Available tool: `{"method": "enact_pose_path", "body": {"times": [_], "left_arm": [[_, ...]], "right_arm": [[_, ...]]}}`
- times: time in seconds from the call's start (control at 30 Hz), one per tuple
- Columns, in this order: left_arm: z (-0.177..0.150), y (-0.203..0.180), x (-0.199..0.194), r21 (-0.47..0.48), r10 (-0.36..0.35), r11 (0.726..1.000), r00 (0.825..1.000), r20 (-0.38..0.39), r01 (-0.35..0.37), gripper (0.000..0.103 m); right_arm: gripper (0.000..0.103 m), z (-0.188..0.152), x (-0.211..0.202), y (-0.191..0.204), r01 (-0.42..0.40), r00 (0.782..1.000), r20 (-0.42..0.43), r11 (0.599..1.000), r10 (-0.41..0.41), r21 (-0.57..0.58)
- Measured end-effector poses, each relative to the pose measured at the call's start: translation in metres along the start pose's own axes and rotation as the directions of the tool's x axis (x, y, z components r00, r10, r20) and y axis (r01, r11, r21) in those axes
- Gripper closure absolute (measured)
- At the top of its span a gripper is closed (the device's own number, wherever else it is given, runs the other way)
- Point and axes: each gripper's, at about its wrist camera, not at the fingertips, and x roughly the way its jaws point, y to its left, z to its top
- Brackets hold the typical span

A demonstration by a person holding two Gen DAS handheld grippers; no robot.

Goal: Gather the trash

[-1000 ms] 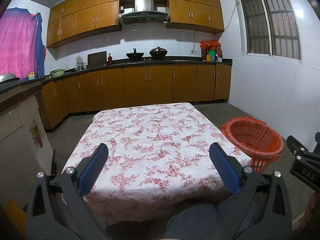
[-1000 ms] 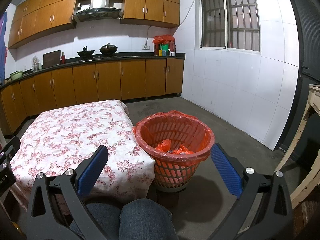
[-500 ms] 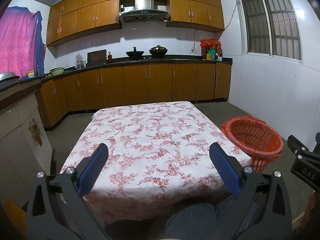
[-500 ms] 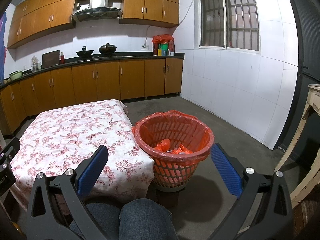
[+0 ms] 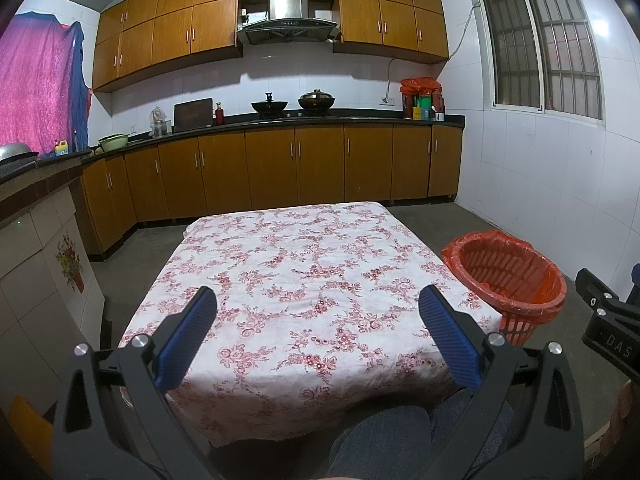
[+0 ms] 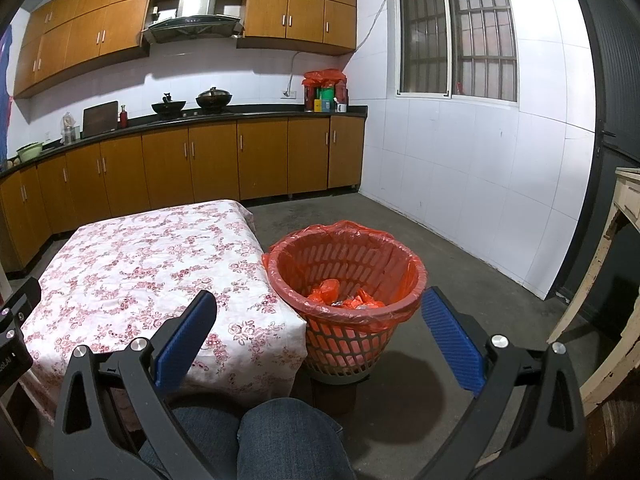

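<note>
Left wrist view: the left hand-held gripper (image 5: 318, 330) is held wide open and empty above the near edge of a floral-clothed tabletop (image 5: 304, 280). Right wrist view: the right hand-held gripper (image 6: 318, 334), likewise spread and empty, is seen over an orange-lined basket (image 6: 346, 300), where crumpled trash (image 6: 340, 298) is contained, just right of the tabletop.

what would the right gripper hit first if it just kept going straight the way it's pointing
Most likely the orange trash basket: it sits almost centred between the open fingers of the right gripper, beside the floral-cloth table. Depth is unclear, so it might reach the near rim or pass just over it.
</note>
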Motion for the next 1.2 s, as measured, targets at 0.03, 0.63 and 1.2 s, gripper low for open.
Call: {"method": "enact_pose_path", "body": {"times": [0.03,0.63,1.2], "left_arm": [[-0.0002,-0.0002,-0.0002,0.0,0.0,1.0,1.0,0.0,0.0,0.004],[-0.0004,0.0008,0.0018,-0.002,-0.003,1.0,1.0,-0.005,0.003,0.004],[-0.0002,0.0003,0.0029,-0.002,-0.004,1.0,1.0,-0.008,0.004,0.004]], "right_arm": [[0.002,-0.0002,-0.0003,-0.0002,0.0,1.0,0.0,1.0,0.0,0.0],[0.002,-0.0007,0.0018,-0.0014,0.0,1.0,-0.006,1.0,0.0,-0.001],[0.002,0.0005,0.0025,-0.0013,0.0,1.0,-0.007,1.0,0.0,-0.001]]}}
